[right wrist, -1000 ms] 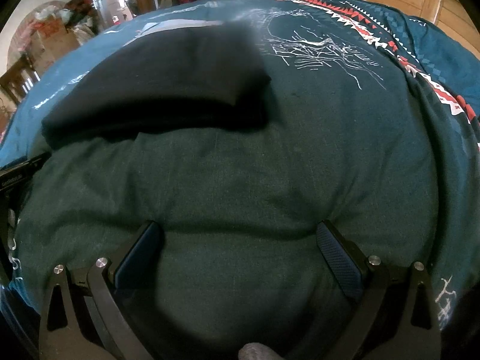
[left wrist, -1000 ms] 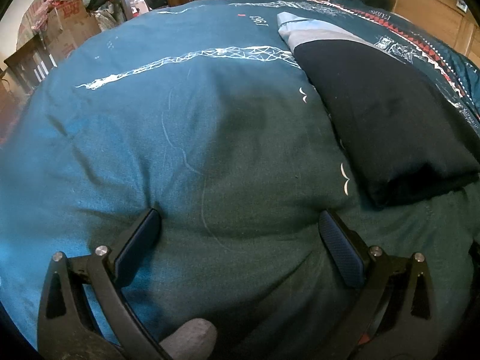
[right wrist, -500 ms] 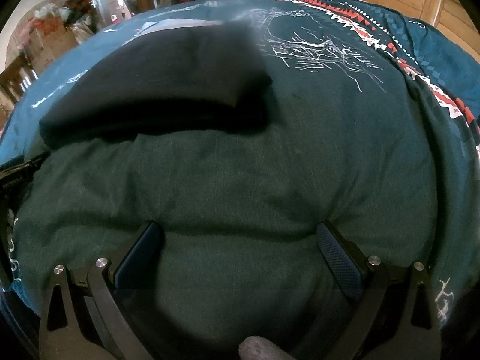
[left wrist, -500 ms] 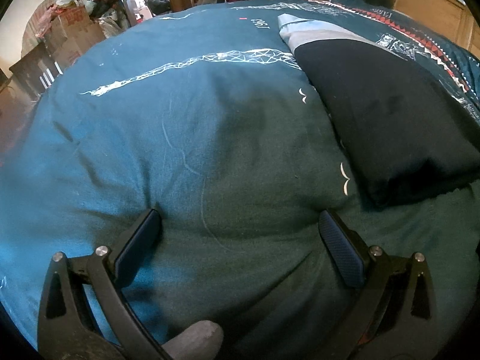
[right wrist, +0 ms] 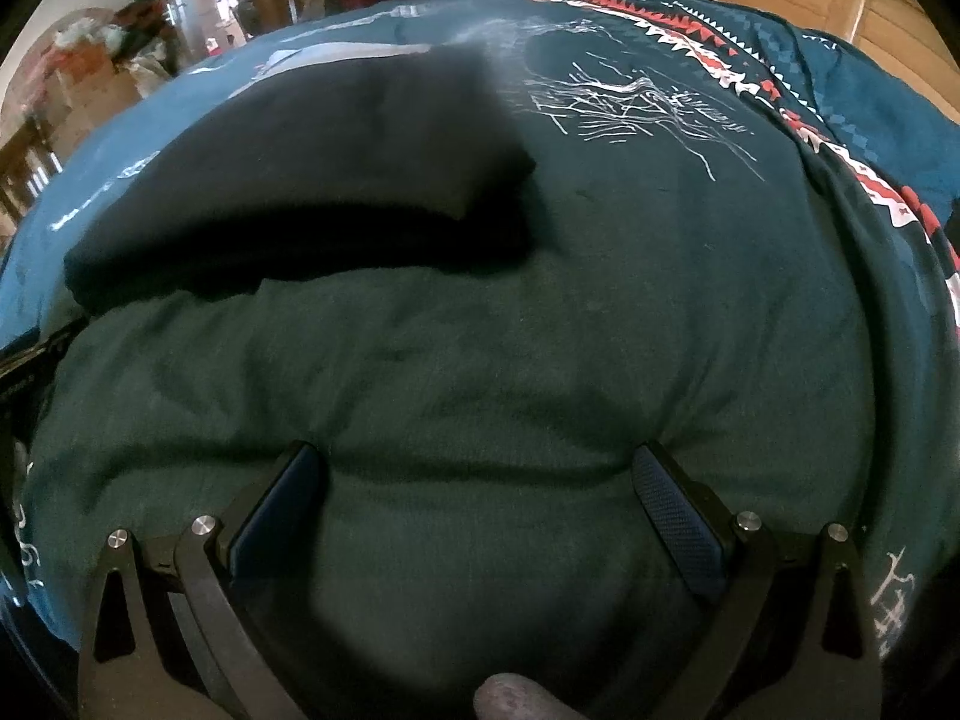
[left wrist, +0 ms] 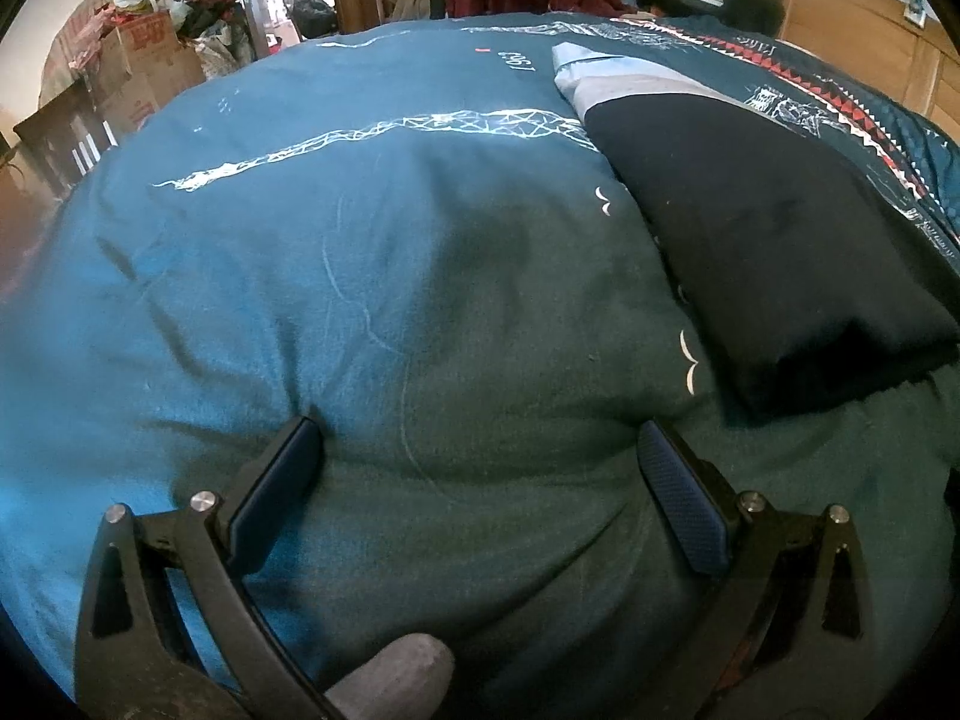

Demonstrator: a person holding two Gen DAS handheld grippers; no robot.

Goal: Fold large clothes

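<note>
Pressing our left gripper (left wrist: 480,450) and right gripper (right wrist: 480,474), jaws wide apart, into soft teal duvet (left wrist: 360,276), folded black garment (right wrist: 288,180) matte, its far edge blurred

**Bed, teal quilt, one folded garment on top**

Bed (left wrist: 372,276) covered by a puffy teal quilt with white line prints; red-and-white zigzag band along the far right side (right wrist: 852,156). Folded dark navy garment (left wrist: 774,252) lies flat on the quilt, pale blue-grey panel at its far end. Quilt surface creased and dimpled nearby.
</note>
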